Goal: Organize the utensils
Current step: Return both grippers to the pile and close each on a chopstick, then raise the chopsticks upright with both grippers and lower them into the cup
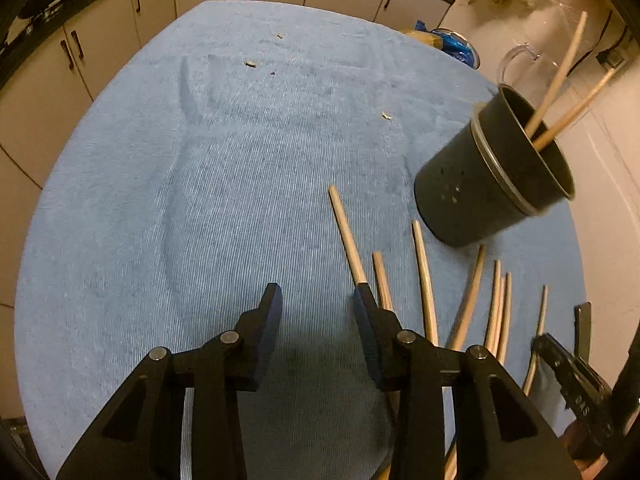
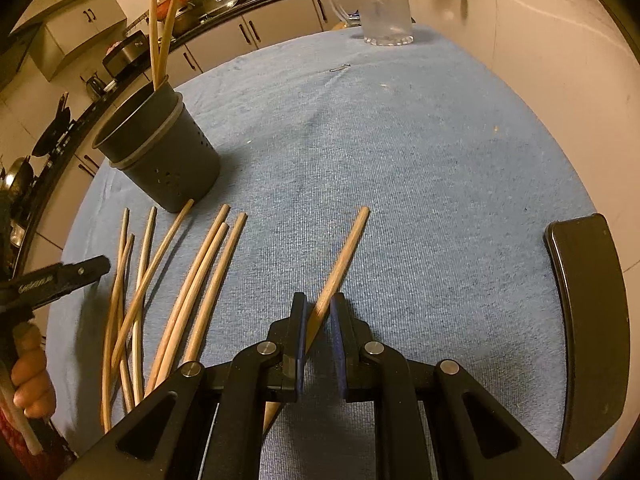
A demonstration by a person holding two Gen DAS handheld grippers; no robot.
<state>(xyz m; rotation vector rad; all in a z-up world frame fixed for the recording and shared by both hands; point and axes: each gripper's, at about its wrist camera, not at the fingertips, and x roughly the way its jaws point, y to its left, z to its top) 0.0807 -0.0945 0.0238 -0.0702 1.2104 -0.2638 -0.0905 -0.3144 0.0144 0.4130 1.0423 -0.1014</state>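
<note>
Dark holder [image 2: 160, 148] w/ 2 chopsticks [image 2: 160, 20] upright; glass mug [image 2: 384, 0] nearby

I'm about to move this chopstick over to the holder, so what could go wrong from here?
The right hand-held gripper pinches the chopstick near one end, so it may pivot or slip. The dark holder looks light; two chopsticks lean inside, so a knock could tip it. The left hand-held gripper hangs open near the loose chopsticks and could scatter them.

Dim warm indoor light, soft shadows, strong fisheye bending, slight blur
</note>
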